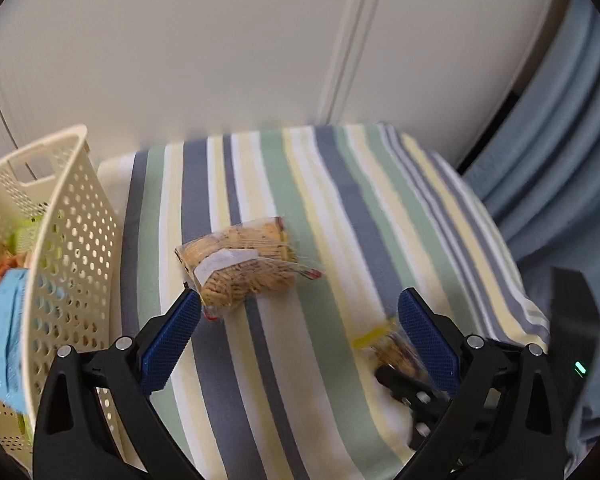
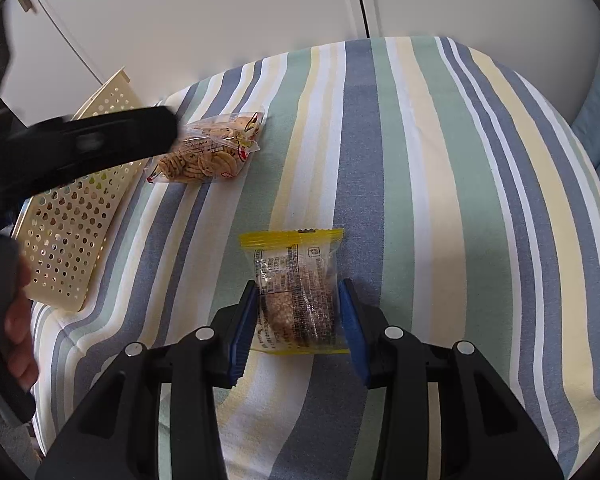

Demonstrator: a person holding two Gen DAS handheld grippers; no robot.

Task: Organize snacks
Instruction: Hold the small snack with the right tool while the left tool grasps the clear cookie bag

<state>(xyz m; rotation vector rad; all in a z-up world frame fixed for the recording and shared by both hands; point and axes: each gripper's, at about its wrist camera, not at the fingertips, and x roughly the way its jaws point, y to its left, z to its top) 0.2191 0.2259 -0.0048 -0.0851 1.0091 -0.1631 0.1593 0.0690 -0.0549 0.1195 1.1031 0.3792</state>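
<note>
Two clear snack packets on striped cloth (image 2: 400, 160): one biscuit bag with red trim (image 2: 208, 148) at 11 o'clock, one yellow-edged packet (image 2: 296, 280) at centre. One cream perforated plastic basket (image 2: 72, 216) at 9 o'clock.

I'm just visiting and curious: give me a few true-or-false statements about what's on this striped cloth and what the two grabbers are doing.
1. The right gripper has its fingers on either side of the yellow-edged snack packet. True.
2. The bag of cookies already lies inside the basket. False: it lies on the striped cloth, beside the basket.
3. The basket already holds some packets. True: a blue packet and others show inside it.
4. The left gripper is shut on the bag of cookies. False: its jaws are wide open, holding nothing.
5. The basket is solid dark metal. False: it is cream with many small holes.
</note>
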